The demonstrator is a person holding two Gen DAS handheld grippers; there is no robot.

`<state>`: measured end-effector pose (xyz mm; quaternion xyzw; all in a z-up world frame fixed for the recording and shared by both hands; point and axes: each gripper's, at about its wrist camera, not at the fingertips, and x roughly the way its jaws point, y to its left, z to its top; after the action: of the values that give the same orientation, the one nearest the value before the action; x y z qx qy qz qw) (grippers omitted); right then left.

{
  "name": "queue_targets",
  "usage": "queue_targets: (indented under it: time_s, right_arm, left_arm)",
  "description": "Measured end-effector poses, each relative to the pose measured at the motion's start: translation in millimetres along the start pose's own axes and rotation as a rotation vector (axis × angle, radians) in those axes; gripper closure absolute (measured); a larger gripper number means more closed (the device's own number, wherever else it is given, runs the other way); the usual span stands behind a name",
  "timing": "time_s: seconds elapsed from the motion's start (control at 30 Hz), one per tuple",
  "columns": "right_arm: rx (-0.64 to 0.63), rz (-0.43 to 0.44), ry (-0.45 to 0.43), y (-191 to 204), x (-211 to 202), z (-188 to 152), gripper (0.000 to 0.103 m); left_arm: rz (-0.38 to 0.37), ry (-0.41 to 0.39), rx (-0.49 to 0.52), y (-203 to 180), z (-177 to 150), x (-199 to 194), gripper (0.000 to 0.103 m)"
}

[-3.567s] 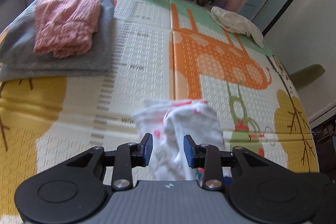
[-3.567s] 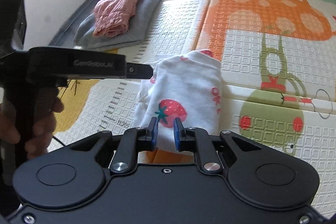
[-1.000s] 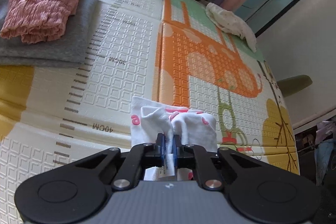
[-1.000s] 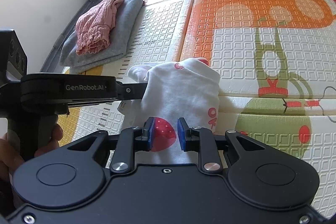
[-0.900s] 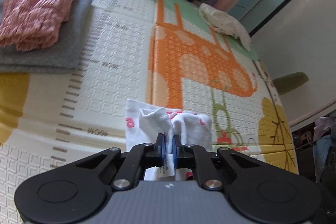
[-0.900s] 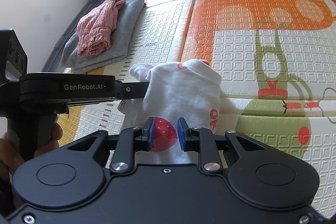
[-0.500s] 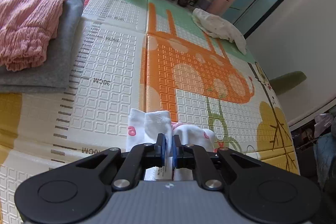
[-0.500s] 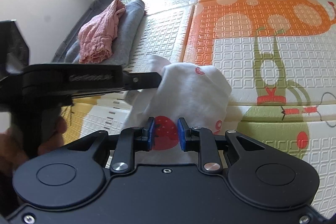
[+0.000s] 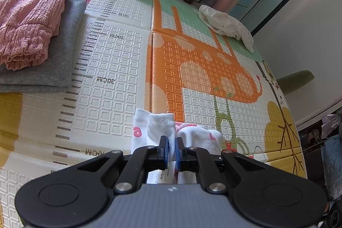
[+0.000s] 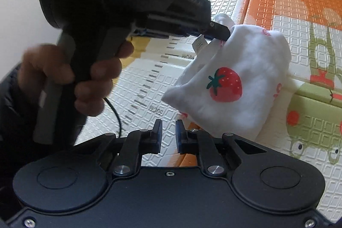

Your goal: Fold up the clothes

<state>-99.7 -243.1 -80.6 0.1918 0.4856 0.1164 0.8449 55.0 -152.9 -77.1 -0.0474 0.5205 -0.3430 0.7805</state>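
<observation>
Left gripper pinches garment edge; mat beyond bare.

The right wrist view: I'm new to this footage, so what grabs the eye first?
The white strawberry garment hangs lifted above the play mat, pinched at its top edge by the left gripper. The right gripper sits below it with nothing between its jaws.

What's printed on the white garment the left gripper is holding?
A red strawberry with a green top on the white garment, clearest in the right wrist view.
</observation>
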Motion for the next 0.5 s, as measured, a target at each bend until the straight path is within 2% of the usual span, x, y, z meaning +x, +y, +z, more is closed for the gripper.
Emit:
queue_targets:
  time_s: [0.07, 0.27, 0.4, 0.5]
  right_arm:
    - [-0.003, -0.043, -0.015, 0.4, 4.7, 1.2, 0.092]
    - [-0.014, -0.171, -0.020, 0.4, 17.2, 0.5, 0.101]
    - [-0.002, -0.217, 0.008, -3.2, 24.9, -0.7, 0.103]
    - [0.024, -0.217, 0.028, -7.3, 27.6, -1.9, 0.103]
  left_arm:
    - [0.003, 0.001, -0.001, 0.1, -0.1, -0.1, 0.095]
    - [0.009, 0.006, 0.005, -0.1, -0.5, 0.4, 0.095]
    - [0.014, 0.012, 0.010, -0.5, 0.2, 1.5, 0.095]
    - [0.021, 0.018, 0.014, -0.5, 0.3, 3.3, 0.095]
